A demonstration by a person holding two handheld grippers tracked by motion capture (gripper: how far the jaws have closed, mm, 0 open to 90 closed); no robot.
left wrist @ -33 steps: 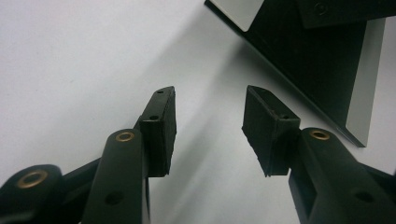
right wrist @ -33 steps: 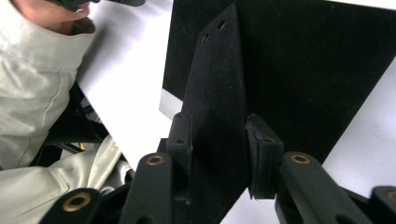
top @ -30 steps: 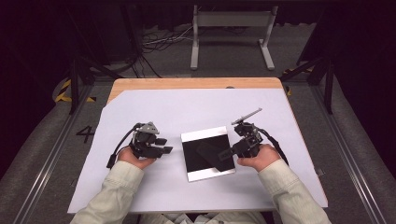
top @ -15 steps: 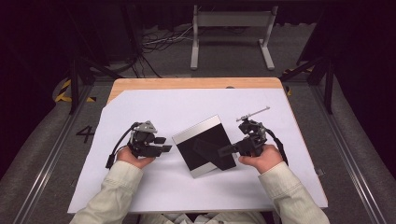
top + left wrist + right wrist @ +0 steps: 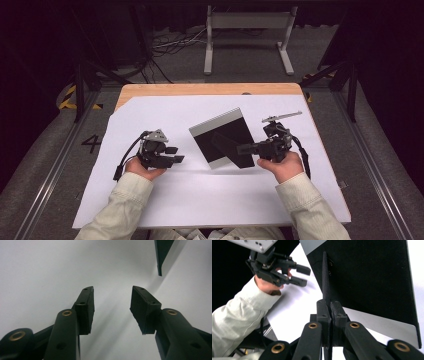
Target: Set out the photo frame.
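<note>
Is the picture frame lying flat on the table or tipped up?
Tipped up: the right gripper is shut on its back stand, and the picture frame slants off the white sheet.

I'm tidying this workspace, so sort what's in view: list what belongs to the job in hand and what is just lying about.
In the job:
- black picture frame, lifted by its back stand
- right gripper, shut on that stand
- left gripper, open, waiting beside it
- white sheet on the table

Just lying about:
- metal stand on the floor behind
- cables beside it
</note>
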